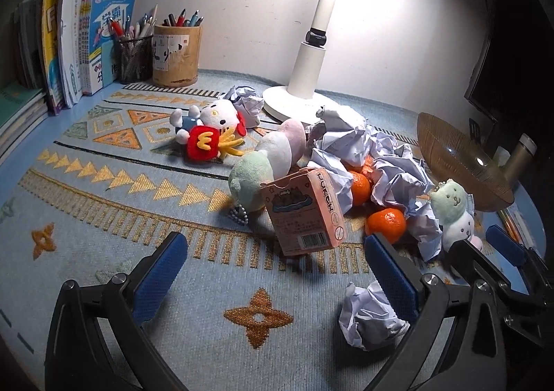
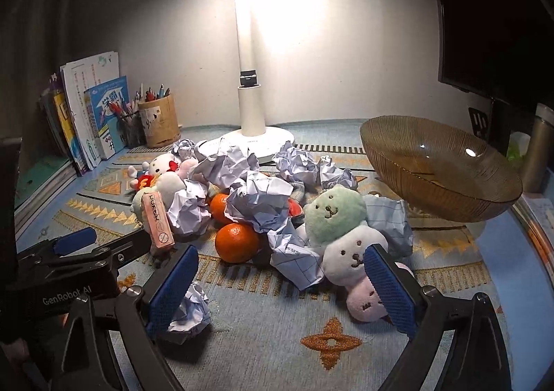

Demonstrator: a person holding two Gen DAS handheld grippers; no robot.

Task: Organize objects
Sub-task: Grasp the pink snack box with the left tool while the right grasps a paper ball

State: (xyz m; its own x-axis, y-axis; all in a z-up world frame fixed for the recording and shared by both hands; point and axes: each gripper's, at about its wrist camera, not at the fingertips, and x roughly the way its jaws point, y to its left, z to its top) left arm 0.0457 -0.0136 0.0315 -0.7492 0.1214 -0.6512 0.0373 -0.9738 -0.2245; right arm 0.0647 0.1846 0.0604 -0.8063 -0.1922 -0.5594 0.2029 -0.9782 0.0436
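Observation:
A heap lies on the patterned mat: crumpled paper balls [image 1: 349, 138] [image 2: 259, 200], oranges [image 1: 386, 223] [image 2: 237, 242], a pink card box [image 1: 304, 211] [image 2: 157, 219], a white cat plush [image 1: 211, 129] [image 2: 159, 166], a stacked bear plush [image 2: 346, 238] [image 1: 450, 207] and a pastel plush [image 1: 270, 162]. My left gripper [image 1: 277, 270] is open and empty, just short of the pink box. My right gripper [image 2: 282, 283] is open and empty, its right pad [image 2: 387, 283] in front of the bear plush. A loose paper ball [image 1: 370, 318] [image 2: 192, 309] lies between the grippers.
An amber glass bowl [image 2: 439, 169] [image 1: 457, 155] stands at the right. A white desk lamp [image 2: 249, 135] [image 1: 304, 93] stands behind the heap. Pen holders [image 1: 176, 55] and upright books [image 1: 83, 38] line the back left. A dark monitor [image 2: 491, 10] is at the far right.

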